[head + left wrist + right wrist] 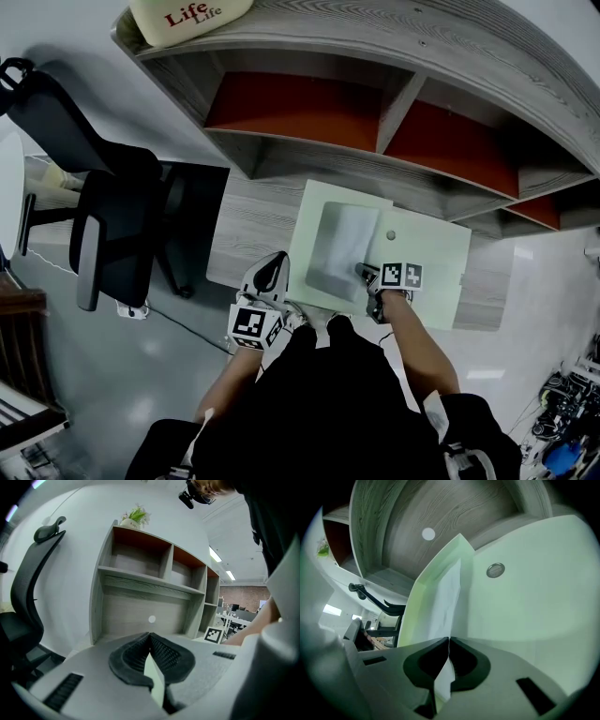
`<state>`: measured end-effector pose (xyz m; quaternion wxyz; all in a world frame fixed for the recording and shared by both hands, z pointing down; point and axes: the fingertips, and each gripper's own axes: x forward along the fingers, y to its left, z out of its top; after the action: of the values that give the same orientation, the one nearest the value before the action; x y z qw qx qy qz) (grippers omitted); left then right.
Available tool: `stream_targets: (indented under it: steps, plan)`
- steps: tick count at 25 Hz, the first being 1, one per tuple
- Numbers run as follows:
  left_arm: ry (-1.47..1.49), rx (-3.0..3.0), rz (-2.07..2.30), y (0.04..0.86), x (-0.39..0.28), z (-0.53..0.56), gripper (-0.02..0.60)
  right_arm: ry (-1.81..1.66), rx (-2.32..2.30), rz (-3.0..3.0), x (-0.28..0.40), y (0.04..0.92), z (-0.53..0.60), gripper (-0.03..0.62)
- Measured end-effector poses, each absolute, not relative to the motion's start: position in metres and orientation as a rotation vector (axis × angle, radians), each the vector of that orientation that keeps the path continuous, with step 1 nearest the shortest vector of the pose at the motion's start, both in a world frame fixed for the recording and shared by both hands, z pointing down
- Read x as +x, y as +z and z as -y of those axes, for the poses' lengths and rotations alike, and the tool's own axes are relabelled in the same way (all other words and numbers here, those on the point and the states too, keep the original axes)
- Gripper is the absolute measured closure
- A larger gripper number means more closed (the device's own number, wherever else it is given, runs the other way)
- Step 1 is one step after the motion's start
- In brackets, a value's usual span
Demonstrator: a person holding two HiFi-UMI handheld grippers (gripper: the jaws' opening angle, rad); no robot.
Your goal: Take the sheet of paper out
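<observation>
- The right gripper (448,641) had its jaws together, clamped on the near edge of the white sheet of paper (443,597).
- The sheet of paper (342,246) lay inside the opened pale green folder (431,262) at the centre of the head view. Its long axis ran from the right gripper (361,272) toward the upper part of the frame, in the direction of the shelf (375,169).
- The sheet extended straight up-frame from the closed jaws, so a pull toward the bottom of the frame was judged to run along its length.
- The left gripper (150,637) was closed on a thin pale green edge, judged to be the folder's flap (412,616). It sat at the folder's lower left corner (278,261), further from the sheet than the right gripper.
- The far end of the sheet and how far it was tucked in could not be made out.
- The edge held by the left gripper appeared edge-on only.
</observation>
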<state>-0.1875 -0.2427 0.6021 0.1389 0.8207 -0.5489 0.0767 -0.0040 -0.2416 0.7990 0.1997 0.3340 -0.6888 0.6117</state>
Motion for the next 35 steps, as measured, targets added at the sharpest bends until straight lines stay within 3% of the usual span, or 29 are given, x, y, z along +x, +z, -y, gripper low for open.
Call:
stream_targets:
  steps: [14,35]
  plan:
    - [0.237,2.377,1.58,0.602,-0.183,0.233,0.574,1.7,0.97,1.931,0.008,0.794,0.238,0.571]
    - [0.196,2.496,1.445,0.589,-0.134,0.23,0.574,1.217,1.301,1.946,0.096,0.753,0.232,0.571]
